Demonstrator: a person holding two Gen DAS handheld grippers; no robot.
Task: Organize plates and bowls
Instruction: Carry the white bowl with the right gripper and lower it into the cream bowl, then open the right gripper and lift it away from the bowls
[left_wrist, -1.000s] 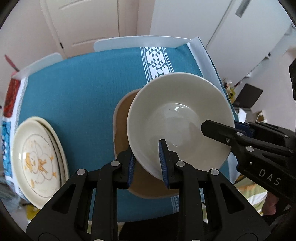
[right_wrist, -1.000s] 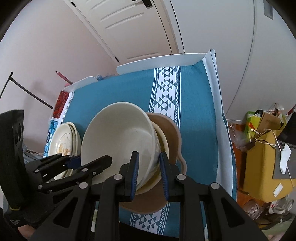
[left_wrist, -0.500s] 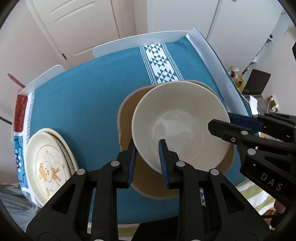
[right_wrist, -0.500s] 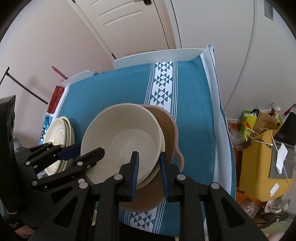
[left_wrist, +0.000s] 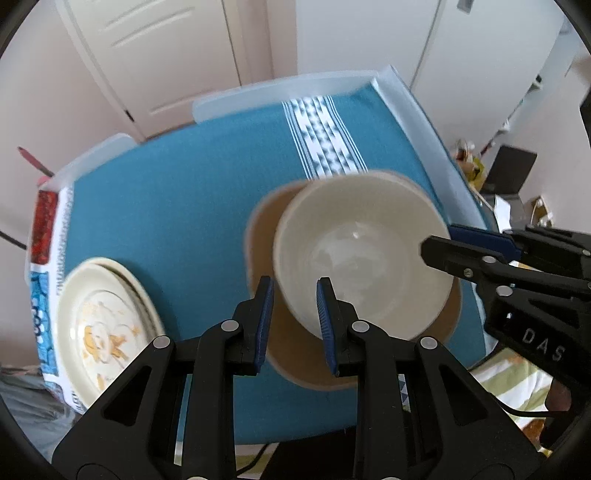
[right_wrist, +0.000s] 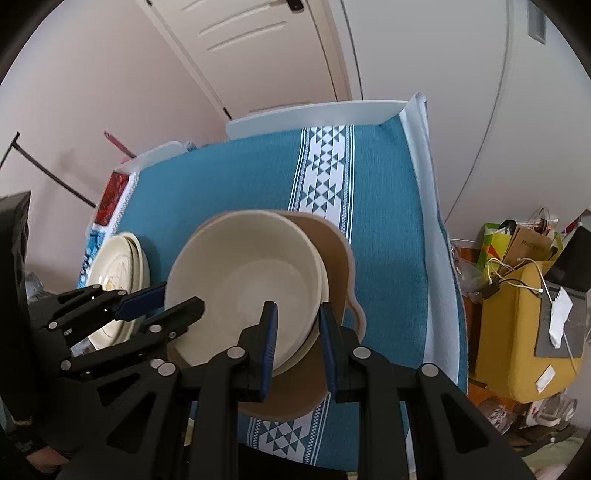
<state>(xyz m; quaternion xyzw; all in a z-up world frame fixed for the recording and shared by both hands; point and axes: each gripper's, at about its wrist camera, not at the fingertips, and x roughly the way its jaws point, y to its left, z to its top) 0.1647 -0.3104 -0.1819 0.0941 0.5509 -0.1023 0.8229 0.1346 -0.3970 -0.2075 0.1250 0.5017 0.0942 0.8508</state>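
A large cream bowl (left_wrist: 362, 254) (right_wrist: 251, 280) hangs between both grippers, over a brown plate (left_wrist: 262, 236) (right_wrist: 336, 251). My left gripper (left_wrist: 294, 299) (right_wrist: 177, 299) is shut on the bowl's left rim, one pad inside and one outside. On the opposite rim, my right gripper (right_wrist: 298, 314) (left_wrist: 439, 243) is shut the same way. A second cream dish (right_wrist: 322, 291) shows just under the bowl on the brown plate. Whether the bowl touches it I cannot tell.
A stack of cream plates with an orange cartoon print (left_wrist: 99, 328) (right_wrist: 118, 266) lies at the table's left edge. The teal tablecloth (left_wrist: 184, 184) (right_wrist: 388, 221) has a white patterned stripe. Bags and a yellow box (right_wrist: 517, 332) stand on the floor to the right.
The bowl's left side has come down, so it sits more level and closer over the brown plate. The left gripper shifted with it. The right gripper kept still.
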